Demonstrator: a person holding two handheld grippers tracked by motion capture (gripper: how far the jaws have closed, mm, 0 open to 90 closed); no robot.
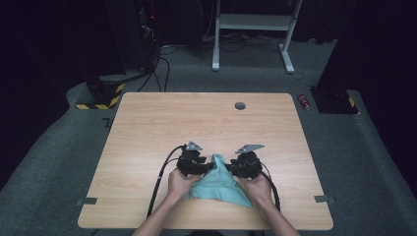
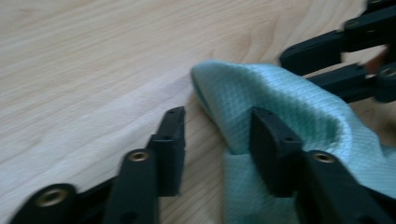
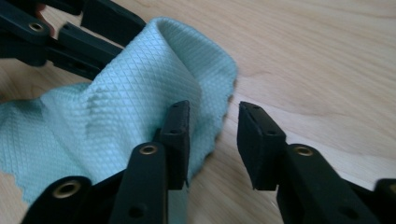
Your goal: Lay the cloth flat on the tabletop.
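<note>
A teal waffle-weave cloth (image 1: 219,184) lies on the wooden table (image 1: 196,118) near its front edge, pulled up into a ridge between the two grippers. My left gripper (image 1: 207,166) is at the ridge's left side. In the left gripper view the left gripper (image 2: 217,121) stands open, its right jaw against the cloth (image 2: 289,105) and its left jaw over bare wood. My right gripper (image 1: 231,168) is at the ridge's right side. It is also open (image 3: 212,116), with its left jaw resting on the cloth (image 3: 130,112) and the cloth's edge in the gap.
A round grey grommet (image 1: 240,105) sits in the far part of the table. Grey tape marks (image 1: 87,201) (image 1: 324,199) flag the front corners. Beyond the table are a white desk frame (image 1: 253,22), floor cables, a striped base (image 1: 101,98) and a red object (image 1: 305,102).
</note>
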